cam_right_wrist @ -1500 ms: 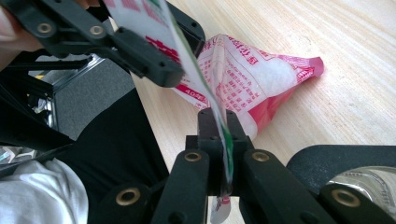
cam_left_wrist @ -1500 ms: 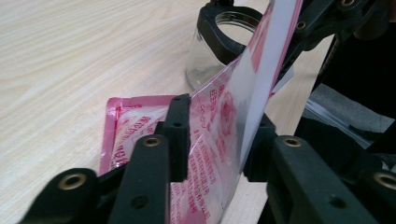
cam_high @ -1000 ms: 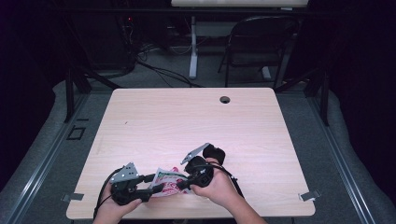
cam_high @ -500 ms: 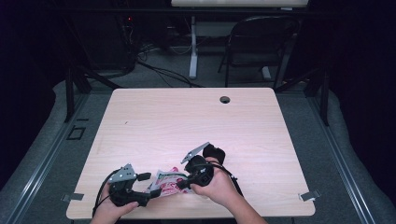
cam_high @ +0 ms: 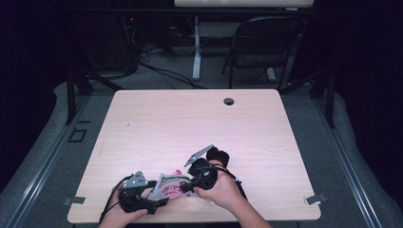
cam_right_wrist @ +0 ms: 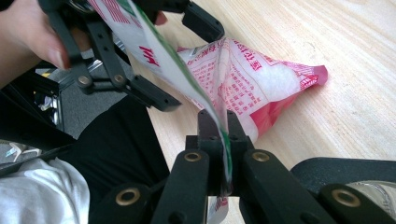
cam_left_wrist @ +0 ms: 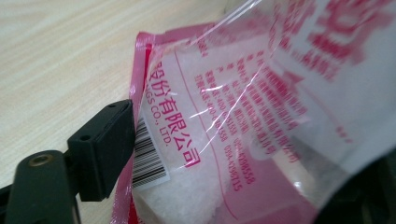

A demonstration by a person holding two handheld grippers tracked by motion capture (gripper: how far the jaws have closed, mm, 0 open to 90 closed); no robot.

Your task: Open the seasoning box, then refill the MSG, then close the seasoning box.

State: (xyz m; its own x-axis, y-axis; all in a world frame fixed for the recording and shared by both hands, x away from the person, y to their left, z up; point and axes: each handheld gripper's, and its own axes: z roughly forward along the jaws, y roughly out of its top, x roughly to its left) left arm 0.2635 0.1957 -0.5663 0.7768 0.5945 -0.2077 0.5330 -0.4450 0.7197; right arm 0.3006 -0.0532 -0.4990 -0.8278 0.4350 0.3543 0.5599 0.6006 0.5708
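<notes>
There, the right gripper (cam_right_wrist: 218,122) had its jaws pinched tight on the edge of the pink-printed bag (cam_right_wrist: 252,79) of white granules. The left gripper (cam_high: 142,199) had just been opening, its jaws spread wide around the bag's other end. The bag sat at the table's (cam_high: 199,123) near edge.

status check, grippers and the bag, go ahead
Right gripper shut on the bag edge. Left gripper jaws just opened wide, bag between them, not pinched. Bag partly on the table. Nothing in the way.
</notes>
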